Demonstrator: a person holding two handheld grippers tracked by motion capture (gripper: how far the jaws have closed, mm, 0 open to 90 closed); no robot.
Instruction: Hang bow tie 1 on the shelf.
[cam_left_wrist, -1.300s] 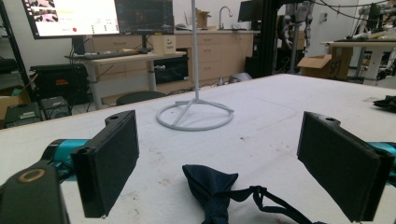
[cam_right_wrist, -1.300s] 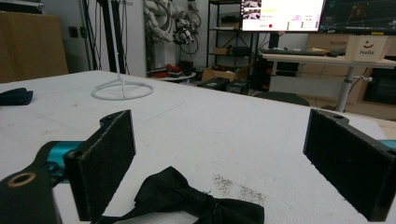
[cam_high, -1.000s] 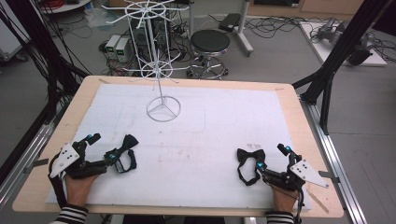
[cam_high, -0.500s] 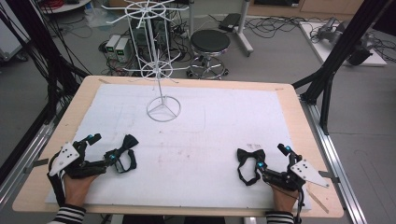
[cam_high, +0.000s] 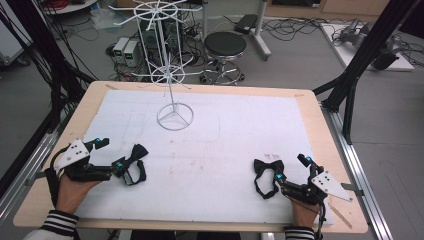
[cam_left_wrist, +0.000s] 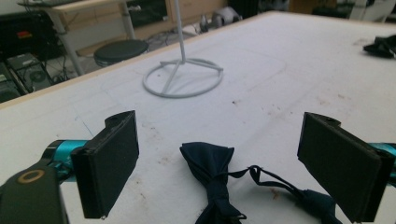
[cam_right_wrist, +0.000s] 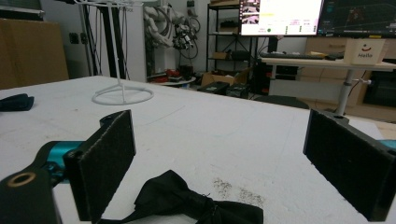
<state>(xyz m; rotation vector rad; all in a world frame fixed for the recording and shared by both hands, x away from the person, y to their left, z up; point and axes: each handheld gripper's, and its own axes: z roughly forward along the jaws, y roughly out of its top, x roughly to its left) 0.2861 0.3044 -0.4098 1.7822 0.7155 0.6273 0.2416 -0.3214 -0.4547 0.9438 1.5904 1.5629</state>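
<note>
White mat (cam_high: 220, 145) — bow ties (cam_high: 136, 165) (near edge) between jaws

the one readable text is the word "hello" with a smile mark above it, on a small white box (cam_right_wrist: 365, 51) standing on the desk (cam_right_wrist: 327, 60) beyond the table's far edge.

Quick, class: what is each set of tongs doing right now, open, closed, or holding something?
Left tongs: open, jaws wide apart either side of the navy bow tie, not gripping it.
Right tongs: open, jaws wide apart above the black bow tie, not gripping it.
</note>
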